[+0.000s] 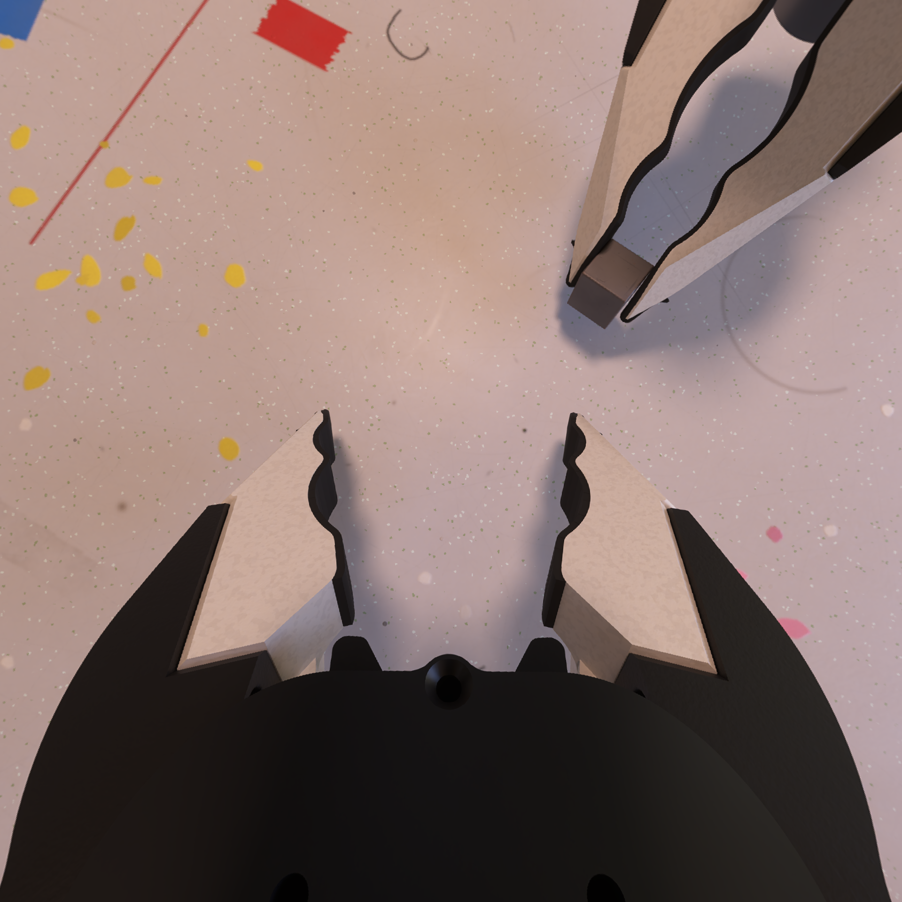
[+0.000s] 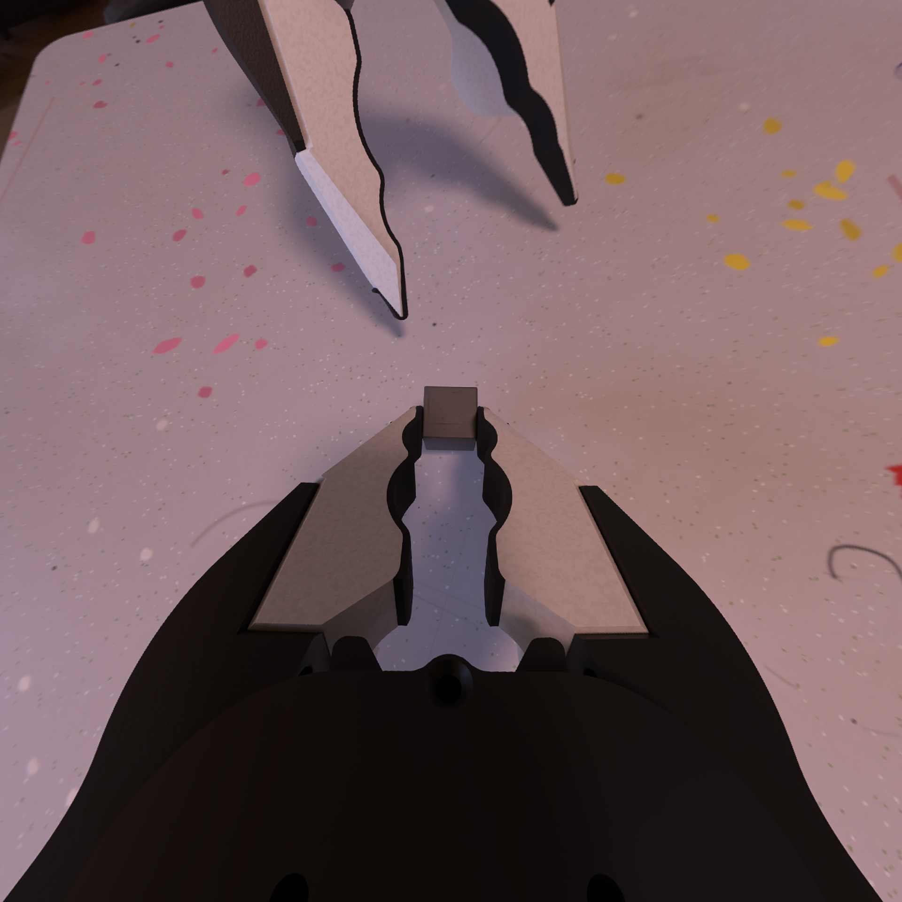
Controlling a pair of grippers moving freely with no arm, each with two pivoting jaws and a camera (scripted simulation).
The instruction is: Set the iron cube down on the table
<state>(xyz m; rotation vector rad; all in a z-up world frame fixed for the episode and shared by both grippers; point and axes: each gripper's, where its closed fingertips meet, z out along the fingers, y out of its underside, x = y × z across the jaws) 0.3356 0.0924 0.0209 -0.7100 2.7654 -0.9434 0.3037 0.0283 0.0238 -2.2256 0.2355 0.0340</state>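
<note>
The right gripper (image 2: 449, 415) pinches a small grey-brown iron cube (image 2: 449, 416) between its fingertips, low over a pale speckled table (image 2: 634, 390). The cube's far end pokes out past the tips. The left gripper (image 1: 449, 415) hangs nearby with its fingers spread wide and nothing between them.

Judging by this, the step in hand is the lowering of the cube, and it looks nearly finished. The next move calls for bringing the cube's underside flat onto the table, then parting the fingers gently so the cube stays put.

The left wrist view shows the cube (image 1: 607, 285) and the right gripper (image 1: 605, 293) from the side: a dark shadow sits right at the cube's lower edge, so it is touching the table or just above it; which one cannot be told. This view also shows a red tape patch (image 1: 302, 31), a thin red line (image 1: 117, 124) and yellow paint flecks (image 1: 88, 271).

The right wrist view looks along the fingers, showing the cube squarely clamped and centred, but not its height. It adds pink flecks (image 2: 168, 345) and the table's rounded corner at the upper left.
</note>
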